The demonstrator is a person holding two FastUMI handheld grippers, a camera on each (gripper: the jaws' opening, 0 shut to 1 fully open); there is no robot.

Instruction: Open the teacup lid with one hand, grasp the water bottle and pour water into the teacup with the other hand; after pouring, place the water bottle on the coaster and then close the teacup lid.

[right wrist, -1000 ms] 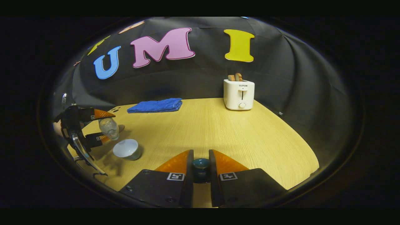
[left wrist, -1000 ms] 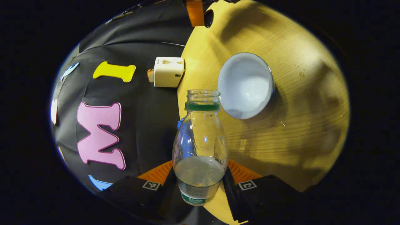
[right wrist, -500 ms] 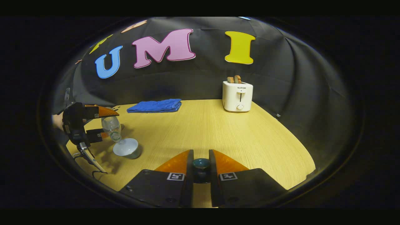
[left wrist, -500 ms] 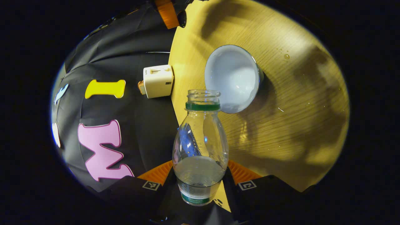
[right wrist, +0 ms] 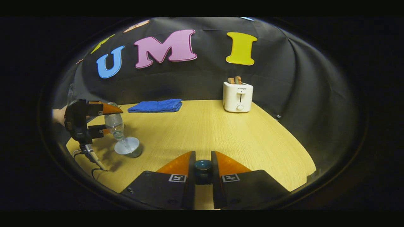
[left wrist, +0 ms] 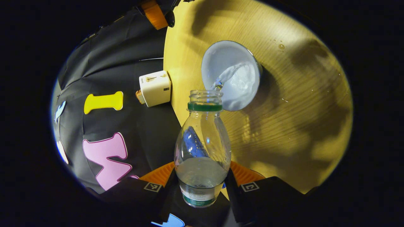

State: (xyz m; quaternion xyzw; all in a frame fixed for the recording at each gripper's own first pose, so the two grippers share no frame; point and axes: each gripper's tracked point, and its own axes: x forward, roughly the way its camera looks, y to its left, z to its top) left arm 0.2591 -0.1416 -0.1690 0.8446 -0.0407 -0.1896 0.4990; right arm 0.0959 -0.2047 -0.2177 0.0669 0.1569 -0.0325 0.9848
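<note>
The water bottle (left wrist: 202, 148) is being held by the left gripper (left wrist: 202, 186) at the bottom centre of the left gripper view, both fingers being pressed against its lower body. The bottle is being tipped with its open mouth just over the near rim of the teacup (left wrist: 232, 75), in the upper middle of that view, so that the water is being delivered inside the cup; a stream is being seen entering the bowl. In the right gripper view the same pour is being shown at the left of the frame, the bottle (right wrist: 115, 125) being slanted down toward the cup (right wrist: 127, 147).

The lid (right wrist: 203, 168) is being kept clear of the cup by the right gripper (right wrist: 203, 168) at the bottom centre of the right gripper view, its fingers being closed narrowly on the dark knob; it is judged that this is being done to leave the cup open for pouring.

Pouring is judged to be in progress; setting the bottle on the coaster and closing the cup are not yet done. The coaster cannot be identified.

Counted: one bottle, one cup, one lid, two grippers, one toaster (right wrist: 237, 96), one blue cloth (right wrist: 155, 106), one table (right wrist: 221, 132).
</note>
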